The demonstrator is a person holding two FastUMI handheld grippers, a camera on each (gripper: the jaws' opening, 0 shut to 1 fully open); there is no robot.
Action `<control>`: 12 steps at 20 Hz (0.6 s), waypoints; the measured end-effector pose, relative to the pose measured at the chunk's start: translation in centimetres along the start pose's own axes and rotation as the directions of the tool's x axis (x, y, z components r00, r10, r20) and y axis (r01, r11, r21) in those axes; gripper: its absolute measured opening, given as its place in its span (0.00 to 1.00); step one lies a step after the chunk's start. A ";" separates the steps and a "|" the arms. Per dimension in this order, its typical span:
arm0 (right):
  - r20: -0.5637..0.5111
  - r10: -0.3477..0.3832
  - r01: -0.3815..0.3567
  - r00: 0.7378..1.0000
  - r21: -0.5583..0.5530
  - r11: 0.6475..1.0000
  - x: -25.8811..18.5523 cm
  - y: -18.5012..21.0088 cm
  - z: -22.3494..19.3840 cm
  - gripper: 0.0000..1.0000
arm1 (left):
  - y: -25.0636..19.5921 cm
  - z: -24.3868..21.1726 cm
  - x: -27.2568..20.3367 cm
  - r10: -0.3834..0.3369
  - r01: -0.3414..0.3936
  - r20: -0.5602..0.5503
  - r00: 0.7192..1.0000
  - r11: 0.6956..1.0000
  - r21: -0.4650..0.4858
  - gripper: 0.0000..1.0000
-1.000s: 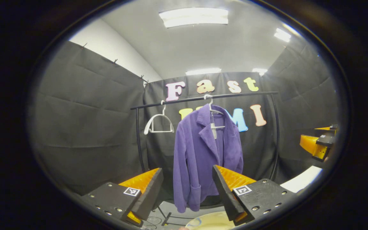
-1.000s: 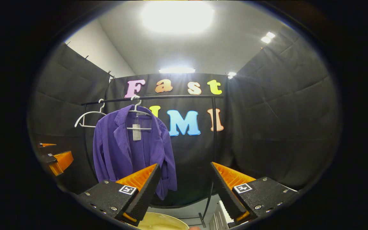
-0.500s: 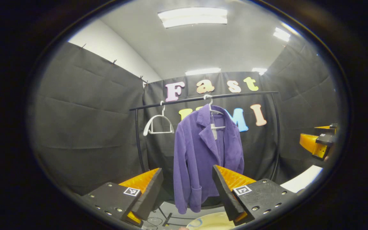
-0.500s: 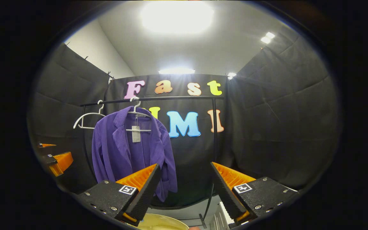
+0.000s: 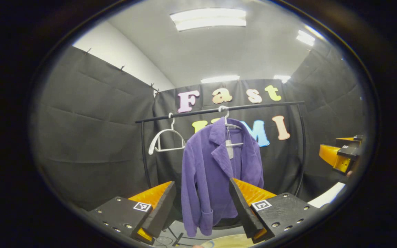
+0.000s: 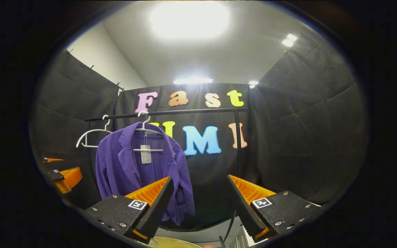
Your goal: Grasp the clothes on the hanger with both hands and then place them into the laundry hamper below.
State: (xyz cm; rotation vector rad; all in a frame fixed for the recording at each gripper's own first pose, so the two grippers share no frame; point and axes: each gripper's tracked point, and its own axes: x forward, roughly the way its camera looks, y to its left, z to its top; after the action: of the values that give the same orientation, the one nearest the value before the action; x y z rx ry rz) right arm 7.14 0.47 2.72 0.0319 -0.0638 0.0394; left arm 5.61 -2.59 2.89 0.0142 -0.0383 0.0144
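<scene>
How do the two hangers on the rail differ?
The left hanger is bare, while the right hanger carries a purple jacket and a paper tag. The bare one's whole outline shows; the other's shoulders are covered by the jacket. The bare one hangs near the rail's left end, the other nearer the middle. Both are white and hooked over the same dark rail.

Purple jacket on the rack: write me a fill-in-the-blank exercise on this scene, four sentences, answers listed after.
1. The purple jacket hangs on a white ____ hooked over the black rail.
2. The second hanger beside it is ____.
3. The left tool has its fingers ____, with nothing between them.
4. A paper ____ dangles inside the jacket's open front.

Missing words: hanger; empty; open; tag
</scene>
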 end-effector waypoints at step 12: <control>0.039 0.098 -0.099 0.994 0.044 0.994 9.4 1.5 1.2 0.94 | -2.6 2.0 7.4 0.038 -0.038 0.020 0.999 0.999 -0.028 0.96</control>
State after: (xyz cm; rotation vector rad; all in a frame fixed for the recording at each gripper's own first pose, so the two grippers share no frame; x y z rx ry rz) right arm 16.33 2.33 4.58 0.0757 -0.1010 0.1389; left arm 12.94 -5.12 5.10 -0.0137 -0.0593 0.0517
